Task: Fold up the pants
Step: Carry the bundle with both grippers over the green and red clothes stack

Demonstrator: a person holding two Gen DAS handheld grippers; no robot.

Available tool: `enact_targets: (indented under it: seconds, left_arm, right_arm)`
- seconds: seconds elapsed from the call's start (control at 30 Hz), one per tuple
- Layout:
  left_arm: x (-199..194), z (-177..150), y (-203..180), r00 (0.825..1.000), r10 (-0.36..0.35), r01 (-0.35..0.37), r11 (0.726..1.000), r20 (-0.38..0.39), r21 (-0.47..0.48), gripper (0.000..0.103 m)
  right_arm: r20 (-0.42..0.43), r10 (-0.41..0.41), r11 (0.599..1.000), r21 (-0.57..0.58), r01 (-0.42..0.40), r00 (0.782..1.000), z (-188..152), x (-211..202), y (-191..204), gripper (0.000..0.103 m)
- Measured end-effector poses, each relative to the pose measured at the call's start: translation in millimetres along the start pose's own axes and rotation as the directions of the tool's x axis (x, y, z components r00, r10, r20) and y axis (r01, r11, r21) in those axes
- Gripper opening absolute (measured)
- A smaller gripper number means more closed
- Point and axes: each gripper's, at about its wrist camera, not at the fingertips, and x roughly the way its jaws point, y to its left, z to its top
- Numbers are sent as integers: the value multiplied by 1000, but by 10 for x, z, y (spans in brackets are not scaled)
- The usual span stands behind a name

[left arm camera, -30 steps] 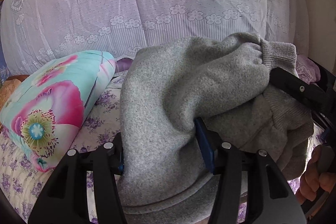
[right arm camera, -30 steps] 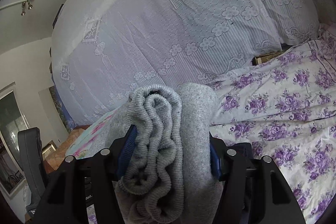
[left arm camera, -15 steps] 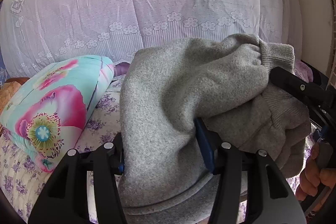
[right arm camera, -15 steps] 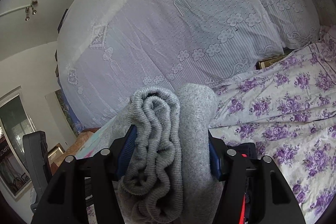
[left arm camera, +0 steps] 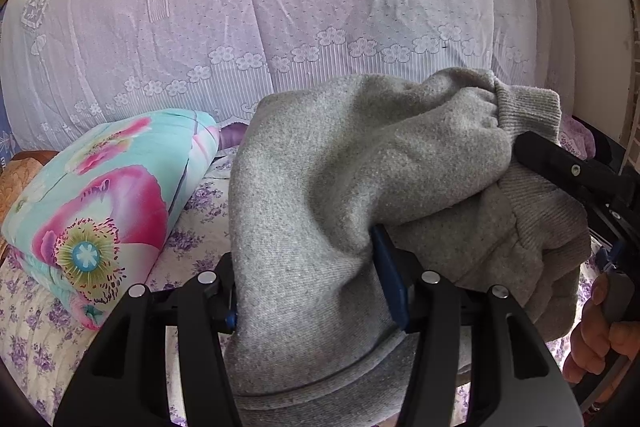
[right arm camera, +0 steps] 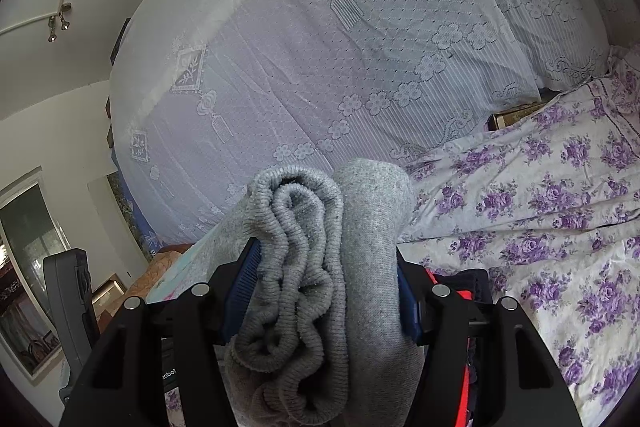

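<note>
Two grippers held one pair of grey sweatpants [left arm camera: 320, 195] clear of the bed, the fabric bunched between them. The left gripper [left arm camera: 308, 291] was clamped on a thick fold of the fleece, which filled the gap between its blue-padded fingers [left arm camera: 390, 279] and spilled forward and rightward over them. At the right edge of the left wrist view, the right gripper [left arm camera: 576, 179] came in from the side, its black finger pressed against the ribbed cuff [left arm camera: 528, 111], with the person's hand [left arm camera: 596, 331] on its handle below. Seen from its own camera, the right gripper [right arm camera: 324, 287] was closed on gathered layers of the sweatpants [right arm camera: 360, 267], the ribbed elastic band [right arm camera: 292, 267] folded in loops against its left pad and smooth fleece against the right. Behind the garment lay a purple-flowered bedsheet [right arm camera: 540, 211], a folded turquoise quilt with pink blooms [left arm camera: 104, 203] to the left, and a white lace cover [left arm camera: 280, 7] draped across the background.
</note>
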Motion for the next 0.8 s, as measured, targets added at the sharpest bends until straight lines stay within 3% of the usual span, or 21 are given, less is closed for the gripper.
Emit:
enact_targets:
  seconds: [0.23, 0.47, 0.8]
  left_arm:
    - [-367, 25, 48, 999, -3, 3, 1000, 35, -2, 52]
    - [-995, -202, 76, 999, 4, -4, 1000, 45, 2, 52]
    - [-1445, -968, 118, 992, -26, 21, 999, -122, -48, 51]
  right_arm:
    - [1, 54, 998, 26, -54, 999, -13, -258, 134, 62]
    - [-13, 103, 994, 21, -103, 995, -195, -753, 439, 62]
    - [-178, 85, 991, 119, -64, 980, -859, -1248, 554, 62]
